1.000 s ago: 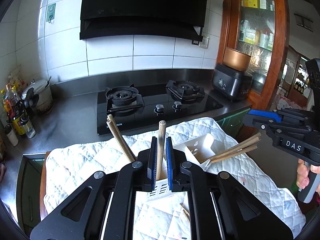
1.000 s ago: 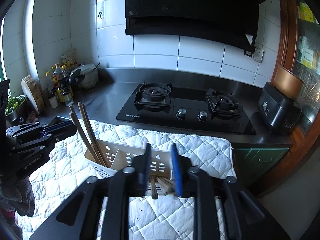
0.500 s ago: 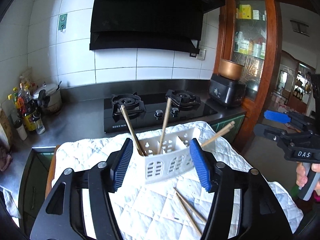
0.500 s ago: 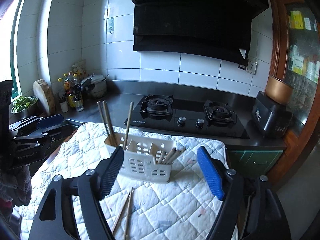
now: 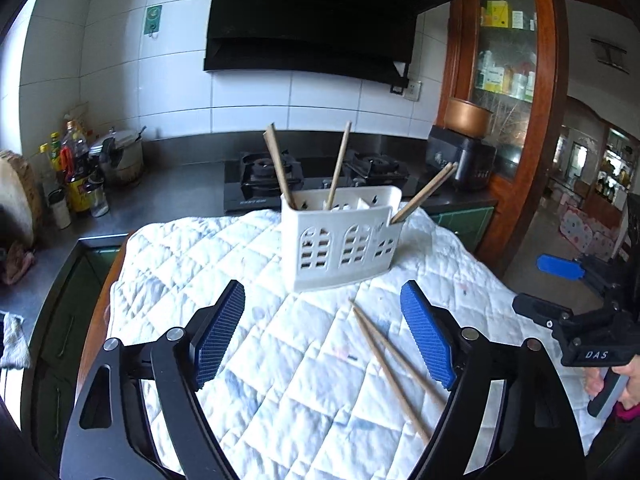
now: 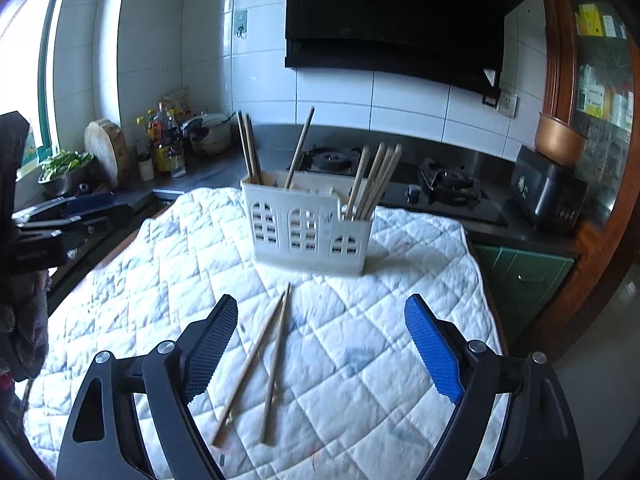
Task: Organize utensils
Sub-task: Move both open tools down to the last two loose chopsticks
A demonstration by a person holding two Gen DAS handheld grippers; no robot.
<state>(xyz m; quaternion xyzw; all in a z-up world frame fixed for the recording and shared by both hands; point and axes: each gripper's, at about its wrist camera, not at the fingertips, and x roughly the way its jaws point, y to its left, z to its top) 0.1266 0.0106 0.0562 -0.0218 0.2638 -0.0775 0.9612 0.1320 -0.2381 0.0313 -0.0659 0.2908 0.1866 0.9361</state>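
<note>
My left gripper (image 5: pixel 322 336) and right gripper (image 6: pixel 316 344) were both still opening, jaws wide, nothing between the ribbed blue pads. White slotted plastic caddy (image 5: pixel 340 236) stood upright on the quilted white cloth (image 5: pixel 192 256), wooden chopsticks inside leaning outward. Two loose chopsticks (image 6: pixel 260 368) lay flat nearer me, long axes toward the caddy. Only the right view showed the right compartment's bundle (image 6: pixel 374 180).

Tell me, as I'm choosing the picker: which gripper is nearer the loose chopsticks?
Right, narrowly. Both jaws are opening, empty, over the loose chopsticks: they lie nearer centre between the fingers of the right gripper, but beside one finger of the left gripper.
</note>
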